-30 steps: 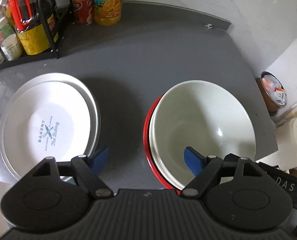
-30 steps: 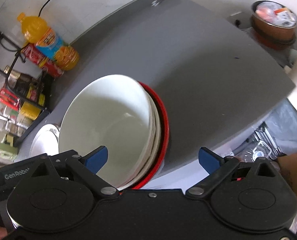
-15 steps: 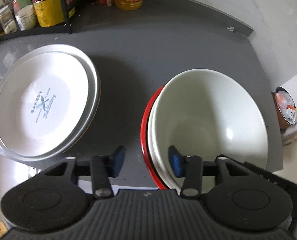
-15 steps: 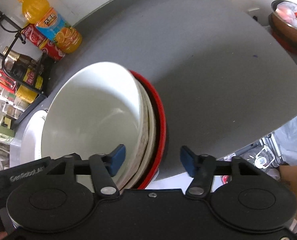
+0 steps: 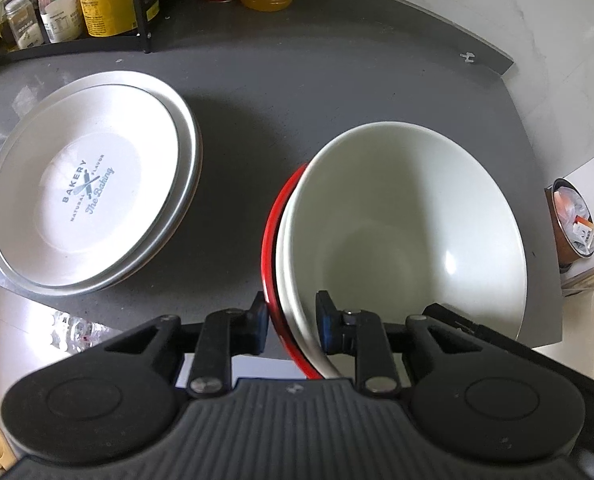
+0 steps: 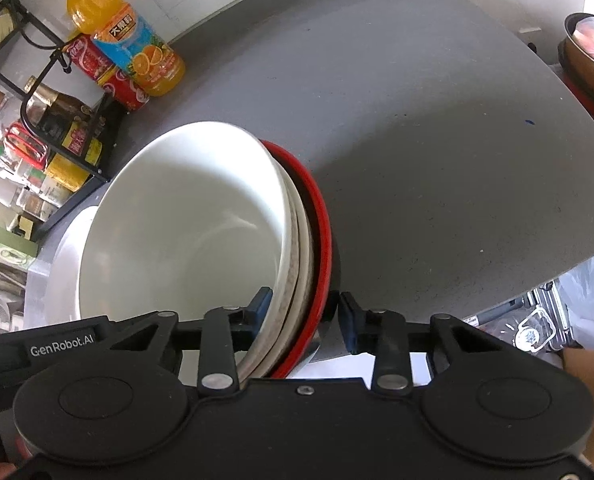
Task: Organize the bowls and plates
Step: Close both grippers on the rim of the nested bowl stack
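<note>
Gripping the bowl stack (image 5: pixel 401 216) from both sides at the near edge of the grey tabletop (image 5: pixel 257 92). Left tongs (image 5: pixel 291 322) clamped across the stack's rim: one blue pad outside the red bowl (image 5: pixel 271 236), the other inside the top white bowl (image 5: pixel 417 224). Right tongs (image 6: pixel 303 314) straddle the opposite rim of the same stack: one pad inside the white bowl (image 6: pixel 185 232), the other outside the red bowl (image 6: pixel 321 232). On the right, a small gap shows between the outer pad and the red rim, so cannot tell if that grip is fully closed on it.

Stack has a white bowl on top, at least one more pale bowl under it, and the red one outermost. It sits close to the near edge, toward the right side of the tabletop.

Plate stack (image 5: pixel 93 192) sits at the near left corner, apart from the bowls; top plate has "BAKERY / The Baking" print, a wider metal-looking plate under it, overhanging the near edge slightly.

Far left corner: black wire rack (image 5: pixel 141 20) with jars and sauce bottles, a red can (image 6: pixel 109 80) and an orange juice bottle (image 6: pixel 137 48) just beside it. Off the right edge: a brown bowl (image 5: pixel 573 220) holding packets.
</note>
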The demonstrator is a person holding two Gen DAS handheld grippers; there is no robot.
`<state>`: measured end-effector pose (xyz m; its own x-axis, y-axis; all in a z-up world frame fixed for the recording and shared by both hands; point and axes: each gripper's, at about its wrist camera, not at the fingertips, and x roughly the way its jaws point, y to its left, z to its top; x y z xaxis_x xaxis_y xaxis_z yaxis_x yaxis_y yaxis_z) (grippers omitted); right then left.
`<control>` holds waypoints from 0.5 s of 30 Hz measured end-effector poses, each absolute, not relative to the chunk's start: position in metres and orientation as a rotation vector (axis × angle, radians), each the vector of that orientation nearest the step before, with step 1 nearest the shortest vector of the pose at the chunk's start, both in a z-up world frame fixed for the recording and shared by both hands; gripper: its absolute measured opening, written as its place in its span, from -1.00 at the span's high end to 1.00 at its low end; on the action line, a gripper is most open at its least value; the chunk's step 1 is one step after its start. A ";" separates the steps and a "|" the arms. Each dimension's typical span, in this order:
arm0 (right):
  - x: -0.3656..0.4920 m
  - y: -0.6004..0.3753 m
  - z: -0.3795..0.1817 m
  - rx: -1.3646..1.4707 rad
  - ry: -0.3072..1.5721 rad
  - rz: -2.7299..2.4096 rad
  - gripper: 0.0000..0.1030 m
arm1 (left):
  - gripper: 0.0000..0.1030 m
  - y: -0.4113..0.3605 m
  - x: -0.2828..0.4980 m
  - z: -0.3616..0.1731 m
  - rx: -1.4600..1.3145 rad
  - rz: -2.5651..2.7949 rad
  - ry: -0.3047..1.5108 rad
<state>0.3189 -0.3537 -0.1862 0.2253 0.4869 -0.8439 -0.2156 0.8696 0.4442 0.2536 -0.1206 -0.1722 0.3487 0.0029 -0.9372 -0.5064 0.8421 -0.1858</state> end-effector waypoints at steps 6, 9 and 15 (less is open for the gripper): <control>0.315 -0.353 -0.180 0.277 1.257 0.489 0.33 | 0.55 -0.116 0.252 -0.161 -0.469 0.344 1.151; 0.313 -0.349 -0.175 0.283 1.242 0.480 0.33 | 0.55 -0.112 0.251 -0.156 -0.473 0.337 1.139; 0.308 -0.340 -0.161 0.279 1.211 0.486 0.33 | 0.55 -0.099 0.244 -0.140 -0.469 0.327 1.102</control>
<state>0.3084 -0.3396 -0.1610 0.2679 0.4995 -0.8239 -0.2087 0.8649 0.4565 0.2440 -0.0992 -0.1405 0.4197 0.0220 -0.9074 -0.4760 0.8565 -0.1994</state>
